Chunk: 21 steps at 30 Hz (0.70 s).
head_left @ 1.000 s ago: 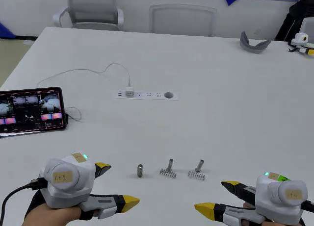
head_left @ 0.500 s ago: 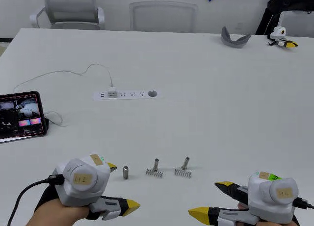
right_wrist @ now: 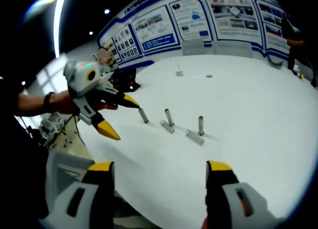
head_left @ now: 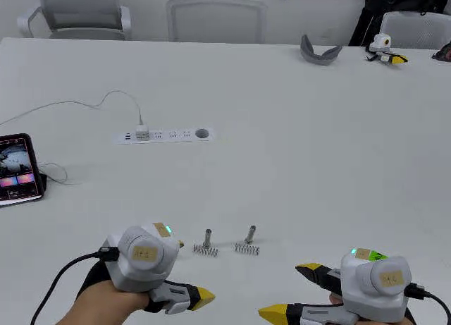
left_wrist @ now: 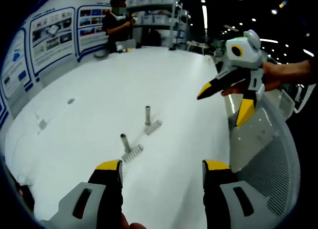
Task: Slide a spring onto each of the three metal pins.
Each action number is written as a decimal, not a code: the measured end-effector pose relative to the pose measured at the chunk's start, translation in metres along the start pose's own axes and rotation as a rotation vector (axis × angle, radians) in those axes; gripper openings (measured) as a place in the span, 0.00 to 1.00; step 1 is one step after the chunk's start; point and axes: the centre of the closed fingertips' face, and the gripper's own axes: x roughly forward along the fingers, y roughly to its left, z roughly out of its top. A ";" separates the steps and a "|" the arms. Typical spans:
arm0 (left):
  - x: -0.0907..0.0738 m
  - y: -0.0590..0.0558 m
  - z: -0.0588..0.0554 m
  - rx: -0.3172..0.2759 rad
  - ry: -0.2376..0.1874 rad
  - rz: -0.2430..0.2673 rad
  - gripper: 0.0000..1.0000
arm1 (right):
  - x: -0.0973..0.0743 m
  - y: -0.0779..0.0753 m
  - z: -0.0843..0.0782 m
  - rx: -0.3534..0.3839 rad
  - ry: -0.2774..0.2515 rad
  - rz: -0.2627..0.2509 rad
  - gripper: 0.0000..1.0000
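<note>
The left gripper (left_wrist: 162, 165) is low over the white bench (head_left: 296, 149), jaws spread wide and empty. The right gripper view shows three metal pins: left pin (right_wrist: 143, 114), middle pin (right_wrist: 169, 116) and right pin (right_wrist: 200, 124). Two springs lie loose, first spring (right_wrist: 167, 126) at the middle pin's foot and second spring (right_wrist: 195, 136) at the right pin's. The right gripper (right_wrist: 160, 166) also has its jaws spread, gripping nothing.

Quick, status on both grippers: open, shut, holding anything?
Left gripper: open, jaws wide apart, holding nothing.
Right gripper: open, jaws wide apart, holding nothing.
</note>
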 end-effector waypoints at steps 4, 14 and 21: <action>0.010 -0.002 0.000 -0.007 0.004 -0.010 0.66 | -0.001 -0.001 -0.002 -0.004 0.009 0.002 0.77; 0.037 0.006 -0.006 -0.045 0.012 0.008 0.68 | 0.000 -0.001 -0.005 -0.004 0.022 0.015 0.76; 0.051 0.016 -0.008 -0.108 -0.004 0.034 0.67 | -0.001 0.001 -0.008 0.002 0.026 0.023 0.75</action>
